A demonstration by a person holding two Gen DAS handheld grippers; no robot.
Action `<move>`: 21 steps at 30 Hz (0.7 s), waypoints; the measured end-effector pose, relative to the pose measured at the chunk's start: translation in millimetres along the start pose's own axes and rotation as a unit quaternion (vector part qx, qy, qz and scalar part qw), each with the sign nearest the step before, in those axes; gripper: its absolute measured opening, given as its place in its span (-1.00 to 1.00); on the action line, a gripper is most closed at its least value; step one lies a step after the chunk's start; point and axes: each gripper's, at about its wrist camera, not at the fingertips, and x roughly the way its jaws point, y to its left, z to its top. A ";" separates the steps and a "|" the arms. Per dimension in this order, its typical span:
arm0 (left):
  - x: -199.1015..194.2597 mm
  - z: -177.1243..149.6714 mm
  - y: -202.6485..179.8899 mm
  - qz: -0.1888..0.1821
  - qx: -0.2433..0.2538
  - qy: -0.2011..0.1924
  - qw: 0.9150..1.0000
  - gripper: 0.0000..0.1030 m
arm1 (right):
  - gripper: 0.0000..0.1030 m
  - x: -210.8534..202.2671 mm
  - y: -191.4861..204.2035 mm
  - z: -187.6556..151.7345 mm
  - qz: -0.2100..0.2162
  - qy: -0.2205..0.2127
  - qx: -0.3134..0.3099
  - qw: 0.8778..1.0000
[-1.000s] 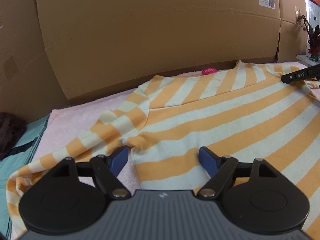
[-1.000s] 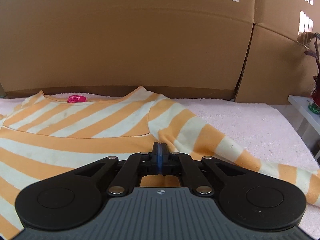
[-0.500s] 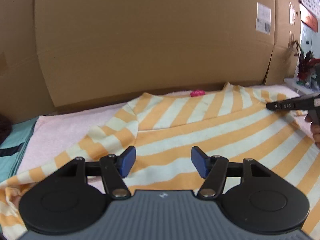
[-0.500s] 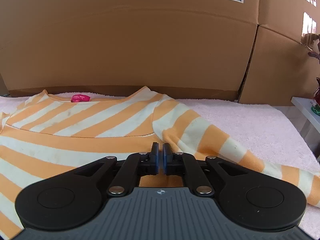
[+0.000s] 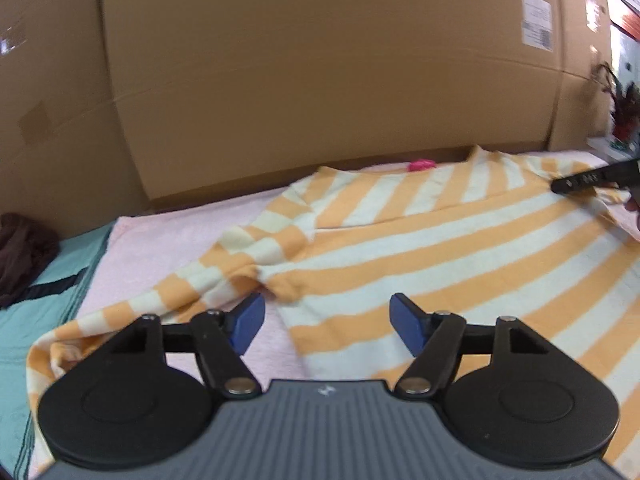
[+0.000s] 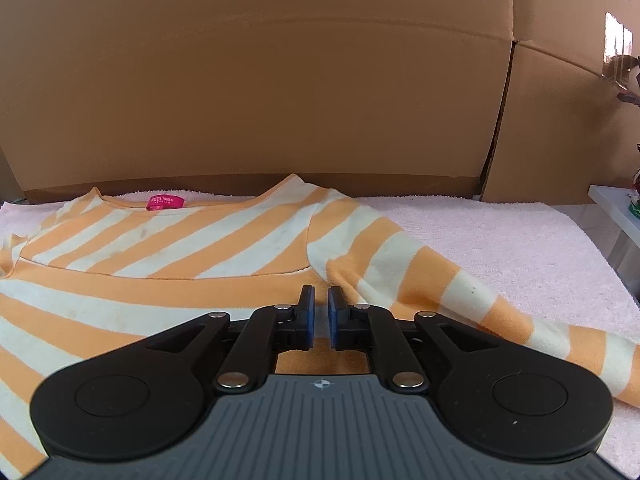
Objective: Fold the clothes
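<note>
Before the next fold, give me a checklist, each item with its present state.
1. Striped shirt lies spread on the pink towel: ok.
2. Left gripper open, nothing pinched: ok; its jaws have just opened further.
3. Right gripper gripping cloth: not ok; its jaws have just been opening, a narrow gap, nothing pinched.
4. Sleeve by the right gripper laid out: ok.
5. Sleeve by the left gripper smooth: not ok, rumpled at the armpit.
6. Hem straight: cannot tell, out of view.

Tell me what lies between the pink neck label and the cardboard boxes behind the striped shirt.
Only a narrow strip of pink towel separates the label from the cardboard boxes; the right wrist view shows it best.
</note>
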 end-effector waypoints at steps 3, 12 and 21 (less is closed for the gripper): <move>15.0 -0.9 0.8 0.006 -0.015 0.018 1.000 0.68 | -0.63 0.1 0.8 0.0 0.009 0.000 -0.002 1.000; -4.2 -11.5 17.6 0.018 -0.081 -0.040 0.996 0.74 | 0.04 1.2 28.9 4.1 0.027 0.009 -0.078 0.997; -50.3 -30.0 18.9 0.039 -0.097 -0.036 0.994 -0.36 | -0.26 -71.8 104.7 25.8 0.137 -0.041 -0.058 0.988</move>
